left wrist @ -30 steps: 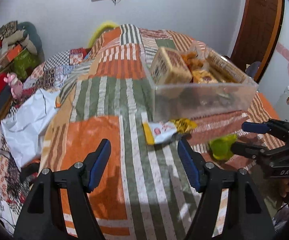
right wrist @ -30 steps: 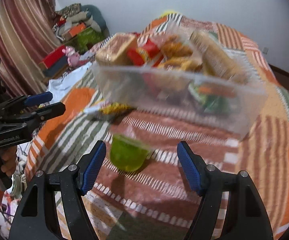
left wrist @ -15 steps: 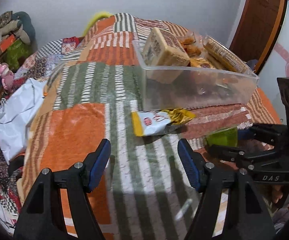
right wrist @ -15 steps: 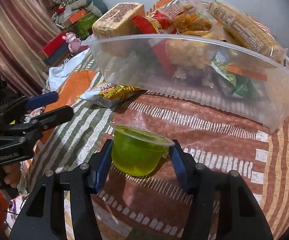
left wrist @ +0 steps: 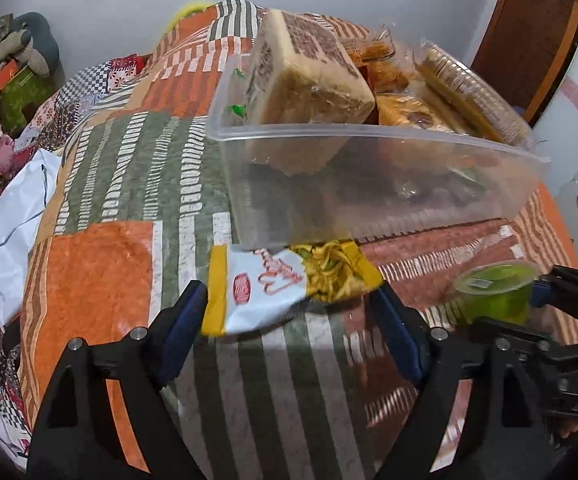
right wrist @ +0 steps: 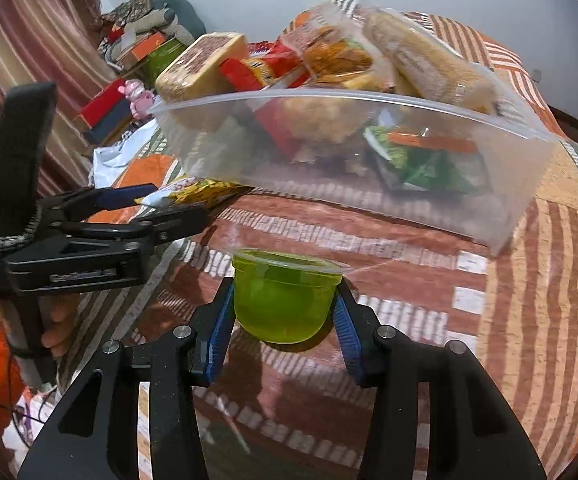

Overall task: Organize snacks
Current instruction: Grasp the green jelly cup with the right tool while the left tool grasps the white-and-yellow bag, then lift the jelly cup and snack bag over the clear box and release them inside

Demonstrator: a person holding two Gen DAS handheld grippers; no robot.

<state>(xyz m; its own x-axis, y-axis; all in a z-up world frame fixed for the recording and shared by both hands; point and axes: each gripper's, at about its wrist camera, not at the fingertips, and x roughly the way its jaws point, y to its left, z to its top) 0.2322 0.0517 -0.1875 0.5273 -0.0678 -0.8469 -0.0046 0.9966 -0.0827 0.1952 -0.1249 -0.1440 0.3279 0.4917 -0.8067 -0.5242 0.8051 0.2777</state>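
Bed with patchwork quilt (left wrist: 101, 276) carries clear snack bin (left wrist: 369, 184). Noodle packet (left wrist: 285, 288) lies just in front of bin. White cloth (left wrist: 9, 232) lies left of bin.

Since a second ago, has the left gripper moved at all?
Yes. The left gripper has advanced toward the clear bin; its open fingers now flank the noodle packet, which earlier lay well ahead of them on the bedspread.
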